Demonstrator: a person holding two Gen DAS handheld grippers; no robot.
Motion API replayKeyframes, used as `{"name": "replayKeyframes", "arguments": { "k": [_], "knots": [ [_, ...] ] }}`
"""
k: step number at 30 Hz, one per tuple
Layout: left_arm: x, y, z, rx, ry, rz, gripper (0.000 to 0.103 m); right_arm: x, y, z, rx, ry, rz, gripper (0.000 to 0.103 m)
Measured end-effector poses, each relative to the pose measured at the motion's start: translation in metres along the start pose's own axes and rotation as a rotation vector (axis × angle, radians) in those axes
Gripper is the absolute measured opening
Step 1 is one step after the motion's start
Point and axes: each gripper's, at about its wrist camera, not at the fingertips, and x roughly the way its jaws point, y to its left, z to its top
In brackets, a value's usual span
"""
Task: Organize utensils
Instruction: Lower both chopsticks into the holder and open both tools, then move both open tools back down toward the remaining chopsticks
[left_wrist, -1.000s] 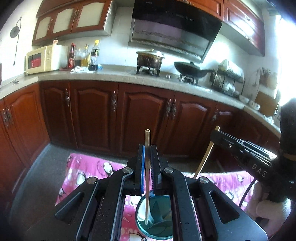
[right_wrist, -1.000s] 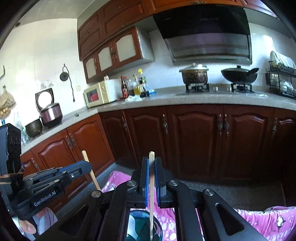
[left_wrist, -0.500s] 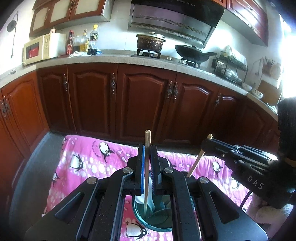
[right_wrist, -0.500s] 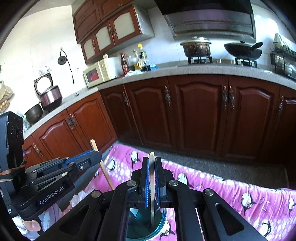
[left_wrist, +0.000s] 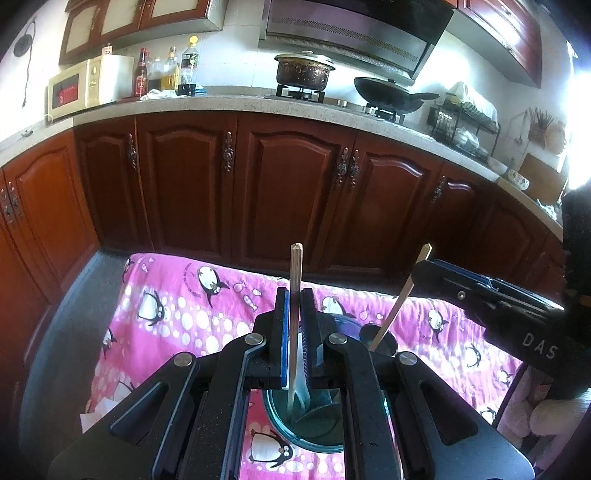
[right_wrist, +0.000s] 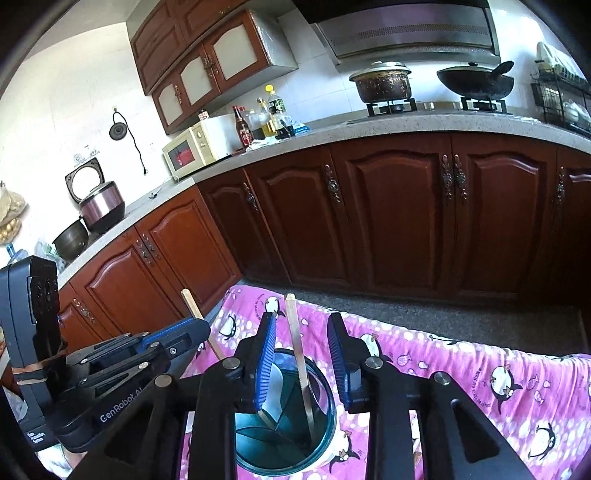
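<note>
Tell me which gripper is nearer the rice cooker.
Left. The left gripper sits on the rice cooker's side; the right gripper, jaws opening round a chopstick, is farther off.

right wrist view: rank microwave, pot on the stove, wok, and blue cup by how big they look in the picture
1. blue cup, largest by far, but it sits right under the camera, so nearness inflates it.
2. microwave.
3. wok and pot: close in apparent size; wok slightly wider, so no firm order.
</note>
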Motion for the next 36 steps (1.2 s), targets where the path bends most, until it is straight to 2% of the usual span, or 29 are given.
{"name": "replayKeyframes", "arguments": {
  "k": [1,3,9,15,26,36],
  "knots": [
    [0.000,0.000,0.000,-0.001,0.002,0.003,0.007,-0.001,-0.001,0.000,0.003,0.002,0.002,0.027],
    [-0.001,0.001,0.000,-0.005,0.006,0.005,0.019,-0.003,-0.002,-0.001,0.012,0.003,0.005,0.027],
    [-0.010,0.001,-0.001,-0.014,0.001,0.000,0.039,-0.012,0.001,-0.004,0.017,0.004,0.015,0.028],
    [-0.028,0.005,-0.003,-0.028,-0.012,0.003,0.054,-0.028,0.003,-0.006,0.019,-0.008,0.022,0.030],
    [-0.069,-0.006,-0.019,0.001,-0.041,0.011,0.059,-0.073,0.002,-0.032,0.003,0.009,-0.014,0.034],
    [-0.079,-0.022,-0.053,0.022,0.024,-0.056,0.059,-0.112,-0.032,-0.074,0.034,0.063,-0.098,0.037]
  ]
}}
